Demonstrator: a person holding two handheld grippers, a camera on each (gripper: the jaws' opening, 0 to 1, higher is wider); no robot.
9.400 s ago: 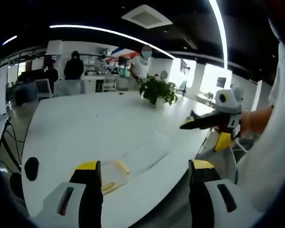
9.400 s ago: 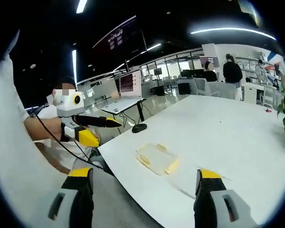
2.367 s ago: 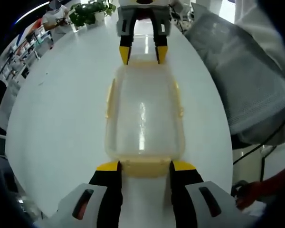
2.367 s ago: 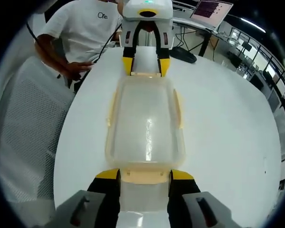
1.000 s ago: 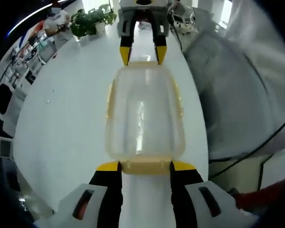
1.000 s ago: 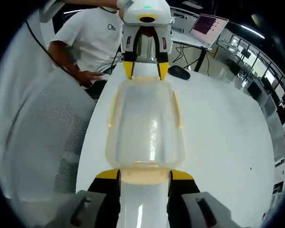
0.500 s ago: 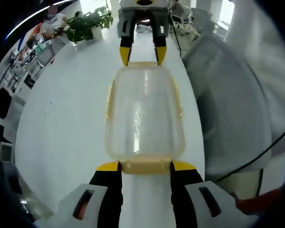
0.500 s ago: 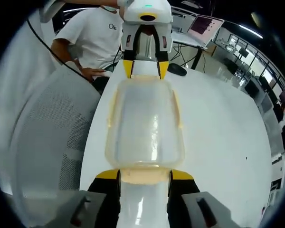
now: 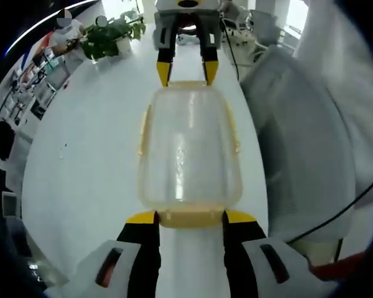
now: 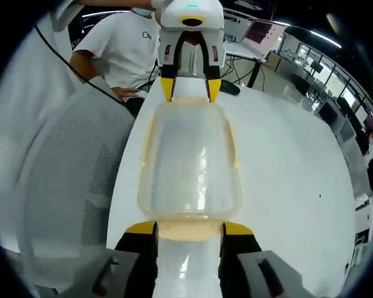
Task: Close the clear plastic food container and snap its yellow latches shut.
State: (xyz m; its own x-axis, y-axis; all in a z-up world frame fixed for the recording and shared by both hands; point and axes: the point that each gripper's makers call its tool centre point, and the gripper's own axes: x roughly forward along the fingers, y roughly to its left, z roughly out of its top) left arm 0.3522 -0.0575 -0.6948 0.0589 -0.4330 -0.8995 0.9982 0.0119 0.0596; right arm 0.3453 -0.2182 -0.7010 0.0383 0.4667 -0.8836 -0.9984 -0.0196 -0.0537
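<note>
- Between the two claws, the clear plastic food container (image 9: 189, 146) is held lengthwise over the white surface (image 9: 87, 155), one claw at each short end; gripping it end to end seems meant to steady the box while the end latches are pressed home.
- At the bottom of the left gripper view, the left claw (image 9: 189, 216) has its jaws spread about as wide as the near yellow latch (image 9: 189, 217), one tip at each of its corners and touching it (whether it squeezes or merely brackets the latch I cannot tell).
- The right claw (image 10: 189, 228) stands the same way at its own end latch (image 10: 189, 230), jaws parted to the latch's width and in contact with it.
- Along the long sides, the side latches (image 9: 142, 133) lie close against the container; the lid looks seated, though I cannot tell whether every latch has clicked.
- Farther off, an office chair (image 10: 68, 167) stands beside the surface, a potted plant (image 9: 109, 34) sits near its far end, and a seated person (image 10: 121, 43) is beyond the surface's edge.
</note>
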